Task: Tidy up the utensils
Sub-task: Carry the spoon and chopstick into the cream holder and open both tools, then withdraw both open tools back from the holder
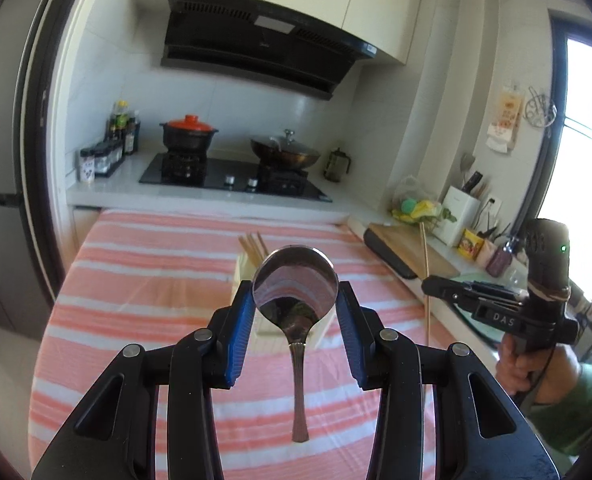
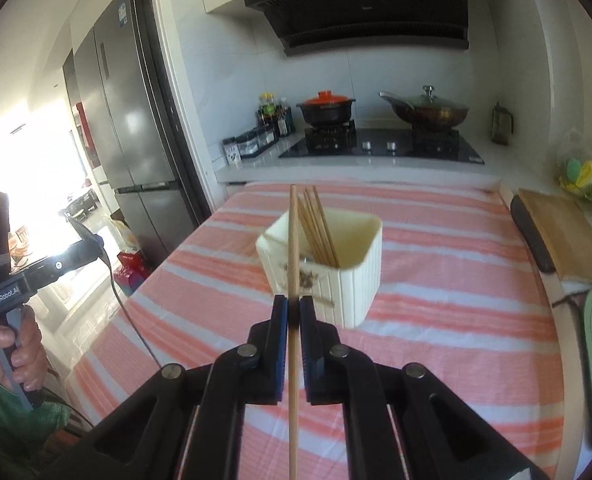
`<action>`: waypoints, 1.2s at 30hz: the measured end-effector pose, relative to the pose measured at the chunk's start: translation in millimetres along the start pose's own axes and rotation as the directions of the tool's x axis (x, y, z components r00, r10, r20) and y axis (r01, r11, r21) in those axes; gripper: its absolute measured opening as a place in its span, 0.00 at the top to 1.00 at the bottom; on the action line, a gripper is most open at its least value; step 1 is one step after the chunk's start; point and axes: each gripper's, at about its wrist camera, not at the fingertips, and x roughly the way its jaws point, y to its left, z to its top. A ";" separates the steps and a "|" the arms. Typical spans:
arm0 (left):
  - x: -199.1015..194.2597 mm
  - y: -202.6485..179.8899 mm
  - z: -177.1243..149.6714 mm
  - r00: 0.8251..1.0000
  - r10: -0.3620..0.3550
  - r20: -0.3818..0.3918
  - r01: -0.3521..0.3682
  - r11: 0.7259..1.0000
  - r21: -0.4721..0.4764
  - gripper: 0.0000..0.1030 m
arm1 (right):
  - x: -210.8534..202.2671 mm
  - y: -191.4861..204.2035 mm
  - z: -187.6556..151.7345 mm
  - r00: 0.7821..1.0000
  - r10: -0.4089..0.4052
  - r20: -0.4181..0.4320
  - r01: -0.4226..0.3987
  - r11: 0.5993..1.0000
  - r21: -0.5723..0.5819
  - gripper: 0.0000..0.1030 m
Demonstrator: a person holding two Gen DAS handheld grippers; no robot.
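Left tongs pinch a shiny steel spoon by its bowl edges, handle hanging down above the striped tabletop. Right tongs clamp a single wooden chopstick, held upright just in front of a cream ribbed holder. Inside the holder lean several more chopsticks. "GenRobot.AI" is printed on the left device's side in the right view.

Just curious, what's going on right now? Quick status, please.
Left gripper shut on spoon. Right gripper shut on chopstick. Holder ahead, chopsticks inside. Nothing in the way.
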 end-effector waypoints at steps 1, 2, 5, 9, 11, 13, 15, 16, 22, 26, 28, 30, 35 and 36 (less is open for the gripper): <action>6.4 -1.6 15.4 1.000 0.019 0.024 -0.019 1.000 0.013 0.60 | 4.6 -1.0 16.4 0.999 0.007 0.036 -0.007 1.000 -0.008 0.94; 13.7 -2.9 30.0 0.998 0.036 0.048 -0.037 0.999 0.022 0.60 | 8.9 -0.7 33.1 0.997 0.009 0.078 -0.008 1.000 -0.021 0.94; 40.3 -4.1 66.1 0.990 0.077 0.119 -0.082 0.996 0.034 0.60 | 25.4 4.1 77.7 0.979 0.006 0.204 0.010 0.997 -0.074 0.94; 85.4 -3.2 90.0 0.980 0.112 0.166 -0.119 0.992 0.030 0.60 | 56.1 4.4 114.9 0.945 0.006 0.328 0.031 0.994 -0.108 0.94; 110.7 0.3 89.5 0.979 0.128 0.157 -0.133 0.991 0.023 0.60 | 76.2 1.9 121.3 0.933 -0.001 0.360 0.047 0.992 -0.119 0.94; 135.7 6.0 81.0 0.982 0.138 0.126 -0.141 0.990 0.012 0.60 | 98.2 -4.2 119.8 0.932 -0.011 0.362 0.058 0.991 -0.118 0.94; 159.8 13.5 69.7 0.986 0.149 0.076 -0.149 0.989 -0.004 0.60 | 122.6 -14.9 111.6 0.943 -0.016 0.333 0.054 0.993 -0.106 0.94; 170.5 17.7 62.0 0.987 0.152 0.048 -0.152 0.988 -0.012 0.60 | 133.9 -20.2 106.2 0.949 -0.019 0.314 0.054 0.993 -0.104 0.94; 217.9 39.6 16.4 0.981 0.156 -0.117 -0.164 0.984 -0.068 0.60 | 188.7 -51.9 56.9 0.991 -0.035 0.127 0.046 0.995 -0.085 0.94; 228.4 39.1 -1.4 0.969 0.149 -0.198 -0.163 0.985 -0.058 0.58 | 206.0 -62.8 32.7 1.000 -0.016 -0.014 0.015 0.999 -0.048 0.93; 220.8 34.5 -1.0 0.966 0.160 -0.204 -0.171 0.985 -0.035 0.49 | 207.0 -62.7 29.8 0.997 -0.046 -0.067 0.042 0.997 -0.061 0.92; 200.7 28.1 3.8 0.972 0.171 -0.162 -0.176 0.984 -0.017 0.29 | 191.0 -61.6 33.9 0.996 -0.068 -0.064 0.063 0.995 -0.071 0.78; 121.6 3.3 12.3 0.963 0.268 -0.023 -0.266 0.962 0.055 0.01 | 100.6 -54.7 58.0 0.992 -0.100 0.079 0.105 0.993 -0.056 0.42; 108.2 -2.7 11.2 0.956 0.294 -0.011 -0.292 0.954 0.072 0.01 | 80.7 -50.3 58.6 0.989 -0.104 0.102 0.111 0.992 -0.064 0.40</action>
